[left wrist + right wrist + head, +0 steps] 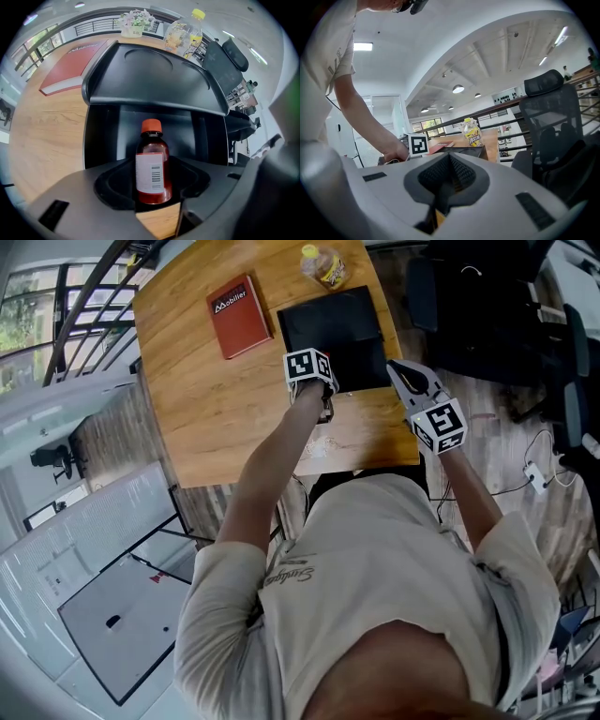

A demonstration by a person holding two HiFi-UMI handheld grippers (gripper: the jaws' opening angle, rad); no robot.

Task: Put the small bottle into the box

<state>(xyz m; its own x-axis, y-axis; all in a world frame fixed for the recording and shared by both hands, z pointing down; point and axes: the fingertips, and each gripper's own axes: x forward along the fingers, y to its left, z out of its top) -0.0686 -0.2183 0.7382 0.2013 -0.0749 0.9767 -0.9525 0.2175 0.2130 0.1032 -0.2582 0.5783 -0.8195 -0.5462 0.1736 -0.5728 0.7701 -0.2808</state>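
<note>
Brown, with an orange cap and a white barcode label, the small bottle (152,164) stands upright between the jaws of my left hand-held gripper (312,379). The jaws press on its lower part from both sides and are only as far apart as the bottle is wide. I hold it just in front of the open side of the box (150,79), not inside it. Below the bottle I can see bare wood of the table (216,418).

The box is black. Its lid is lifted and tilts over the dark inside, and two shallow round shapes show on the lid. The box is in the far half of the table, toward the right edge. To the left of it, a little apart, a red book (239,317) lies flat. At the far edge, just behind the box, is a yellow bottle (324,266) with a yellow cap.

My right hand-held gripper (401,374) has its jaws pressed together with nothing between them. It is at the right edge of the table, just beside the near right corner of the box, and it looks across the table toward the yellow bottle. A black chair (553,126) stands past the right edge of the table.
</note>
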